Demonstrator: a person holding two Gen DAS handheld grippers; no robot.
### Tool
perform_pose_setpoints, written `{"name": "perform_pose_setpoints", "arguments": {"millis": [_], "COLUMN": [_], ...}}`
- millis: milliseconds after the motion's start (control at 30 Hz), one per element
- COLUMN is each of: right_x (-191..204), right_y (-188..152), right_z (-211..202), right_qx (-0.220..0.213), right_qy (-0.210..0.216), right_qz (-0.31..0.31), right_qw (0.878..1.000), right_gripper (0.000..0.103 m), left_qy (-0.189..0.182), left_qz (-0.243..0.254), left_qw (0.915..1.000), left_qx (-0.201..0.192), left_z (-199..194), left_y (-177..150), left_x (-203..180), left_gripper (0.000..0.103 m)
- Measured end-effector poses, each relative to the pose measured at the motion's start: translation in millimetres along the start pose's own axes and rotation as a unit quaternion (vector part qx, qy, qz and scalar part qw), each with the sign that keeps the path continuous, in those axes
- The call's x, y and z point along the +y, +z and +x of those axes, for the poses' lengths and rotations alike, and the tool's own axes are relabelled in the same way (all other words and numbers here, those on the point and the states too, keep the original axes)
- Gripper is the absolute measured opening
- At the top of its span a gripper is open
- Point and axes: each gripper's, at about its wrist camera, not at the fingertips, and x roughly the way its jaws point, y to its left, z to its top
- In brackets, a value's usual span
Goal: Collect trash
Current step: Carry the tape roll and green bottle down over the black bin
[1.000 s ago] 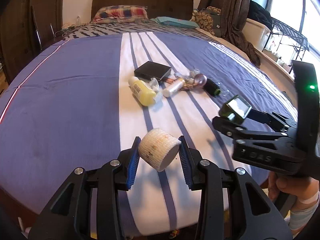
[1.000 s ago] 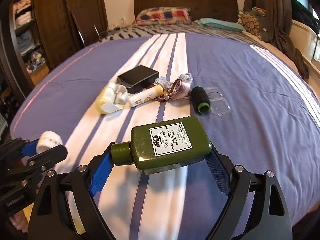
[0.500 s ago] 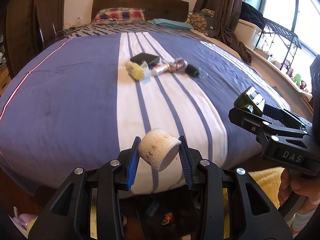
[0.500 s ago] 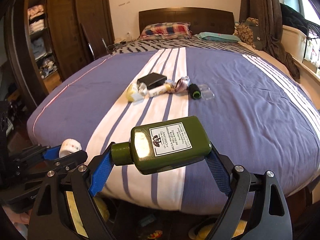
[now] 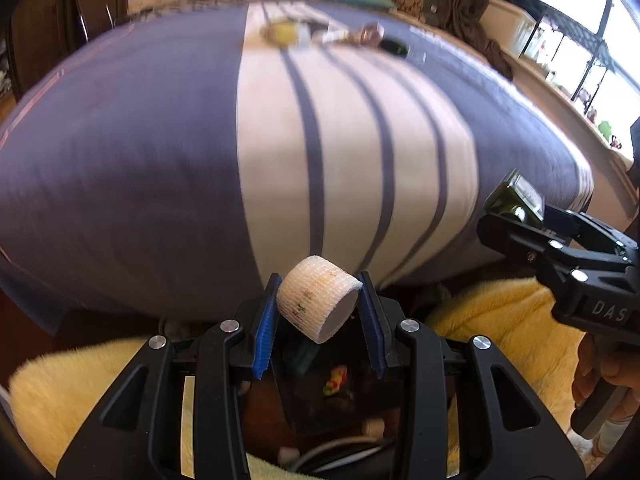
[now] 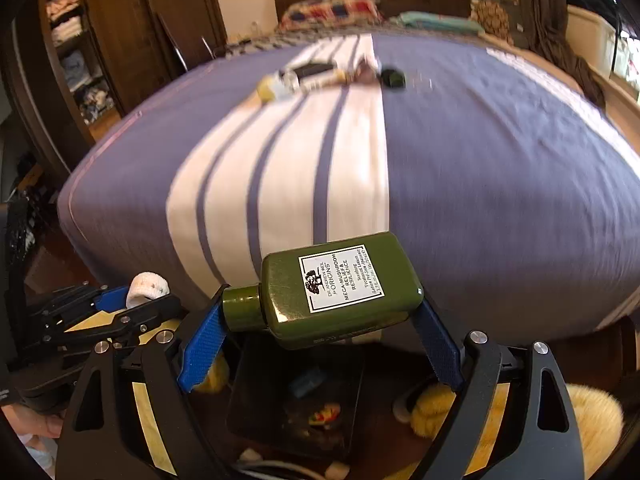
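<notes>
The left gripper [image 5: 320, 316] is clamped on a white gauze roll [image 5: 318, 304], its blue pads [image 5: 265, 330] pressed to the roll's curved sides and set only a roll's width apart. The roll is tilted, its flat end facing near and a little right, its axis running from far left to near right. It hangs past the near edge of the bed [image 5: 160, 160], above a dark bin [image 5: 340, 396] on the floor.

The right gripper [image 6: 320, 320] grips a green bottle [image 6: 340, 292] end to end, its blue pads [image 6: 200, 344] spread wide: one against the cap, the other at the bottle's base. The bottle lies crosswise, long axis left to right, cap pointing left, white label facing up. It too is held just off the bed's near edge, over the same bin [image 6: 256, 400], which holds some scraps of litter.

Far up the striped bedspread, well apart from both grippers, a blurred cluster of items [image 6: 328, 74] lies across the white stripes. Yellow rug [image 5: 500, 320] flanks the bin on both sides. In the left view the right gripper appears at right, with the bottle's end just showing.
</notes>
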Motion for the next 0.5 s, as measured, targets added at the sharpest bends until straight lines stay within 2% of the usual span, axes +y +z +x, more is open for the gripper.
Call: {"name": "perform_pose_setpoints", "arguments": {"millis": [233, 500], "right_x": [3.1, 3.3], "right_y": [-30.6, -56.5], "right_z": [34.5, 68.6], "right_qx": [0.064, 0.13], "right_qy": [0.014, 0.021], "right_qz": [0.008, 0.027], "right_qw": [0.998, 0.991], "right_gripper": [0.087, 0.087], "left_qy": [-0.02, -0.027], "left_qz": [-0.017, -0.027], "left_qw": [0.9963, 0.9889], "left_qx": [0.081, 0.144], "left_z": [46.1, 81.5], "left_y": [-37.3, -60.0], "left_x": [4.7, 8.7], "left_gripper": [0.036, 0.036]}}
